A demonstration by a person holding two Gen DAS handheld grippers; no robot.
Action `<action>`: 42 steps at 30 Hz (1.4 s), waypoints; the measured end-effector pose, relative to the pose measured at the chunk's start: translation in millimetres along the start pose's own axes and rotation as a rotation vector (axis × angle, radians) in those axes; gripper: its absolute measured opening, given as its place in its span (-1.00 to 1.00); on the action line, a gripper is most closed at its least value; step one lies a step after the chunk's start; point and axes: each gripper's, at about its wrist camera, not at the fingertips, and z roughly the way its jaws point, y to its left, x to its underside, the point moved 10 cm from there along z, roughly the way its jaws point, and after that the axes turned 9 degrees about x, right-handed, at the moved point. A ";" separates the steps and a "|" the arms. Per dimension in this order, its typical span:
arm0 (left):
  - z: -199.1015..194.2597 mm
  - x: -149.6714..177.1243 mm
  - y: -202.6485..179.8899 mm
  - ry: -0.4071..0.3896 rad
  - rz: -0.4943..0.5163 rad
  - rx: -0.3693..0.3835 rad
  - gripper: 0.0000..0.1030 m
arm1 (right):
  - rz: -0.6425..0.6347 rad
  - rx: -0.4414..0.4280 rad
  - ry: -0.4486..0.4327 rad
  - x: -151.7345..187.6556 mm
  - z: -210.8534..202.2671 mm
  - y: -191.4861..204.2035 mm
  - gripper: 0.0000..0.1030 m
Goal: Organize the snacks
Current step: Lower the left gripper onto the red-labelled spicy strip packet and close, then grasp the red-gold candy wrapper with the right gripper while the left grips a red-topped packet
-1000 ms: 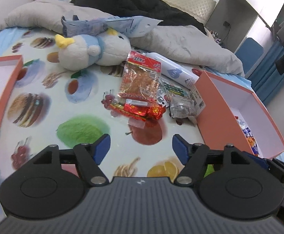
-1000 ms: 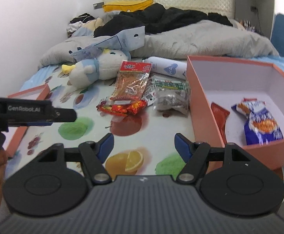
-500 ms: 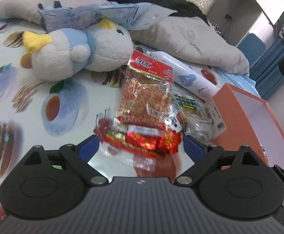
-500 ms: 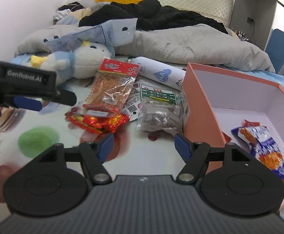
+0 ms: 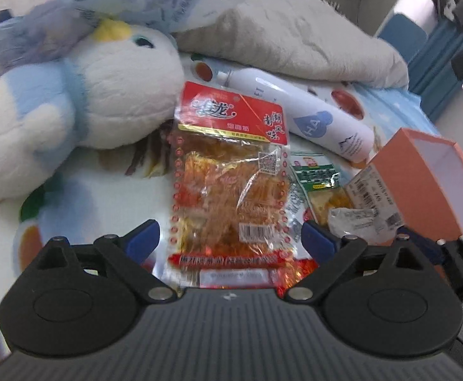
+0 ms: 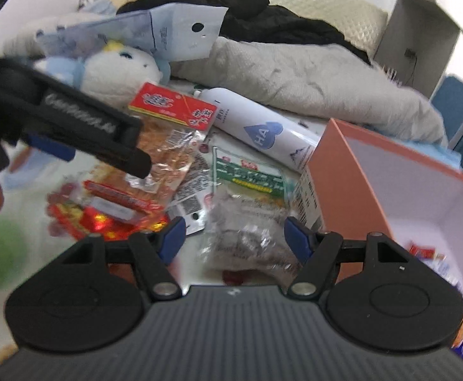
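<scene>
The left gripper [image 5: 230, 238] stands with its jaws spread about as wide as they go, holding nothing; the red-topped packet of orange snack strips [image 5: 231, 187] lies flat between its blue fingertips [image 5: 142, 238], and no pad presses on it. The right gripper [image 6: 234, 238] is roughly half open and equally empty, its jaws framing a crinkly clear bag with a green label [image 6: 247, 219] that rests against the outer wall of the orange box [image 6: 336, 174].

Both packets lie on the fruit-printed bedsheet [image 5: 98, 197], toward the bed edge where the box stands. A small red foil packet [image 6: 104, 219] is tucked under the lower end of the strip packet, so a closing grip there could, I judge, catch both or crumple the film and let it slip. Other wrappers overlap between the two packets, and one may be dragged along.

The two grippers work close together; seen from the right wrist, the left one reaches across the strip packet, and a collision looks possible if both close in at once.

The plush bird [image 5: 82, 101] touches the packet's upper left corner, and the white bottle [image 5: 301, 111] lies just beyond it; either might be nudged. The soft bedding gives little backing for a pinch on thin film.
</scene>
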 end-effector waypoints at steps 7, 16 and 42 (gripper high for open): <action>25.6 -4.6 -4.0 0.013 0.096 -0.055 0.90 | -0.090 0.043 0.009 6.4 21.6 4.3 0.36; 33.8 -4.3 -1.5 -0.001 0.100 -0.070 0.87 | -0.084 0.008 0.040 11.2 30.8 8.8 0.18; -29.6 34.5 -23.9 0.002 0.180 -0.120 -0.97 | -0.066 -0.090 -0.010 16.2 -32.8 0.9 -0.65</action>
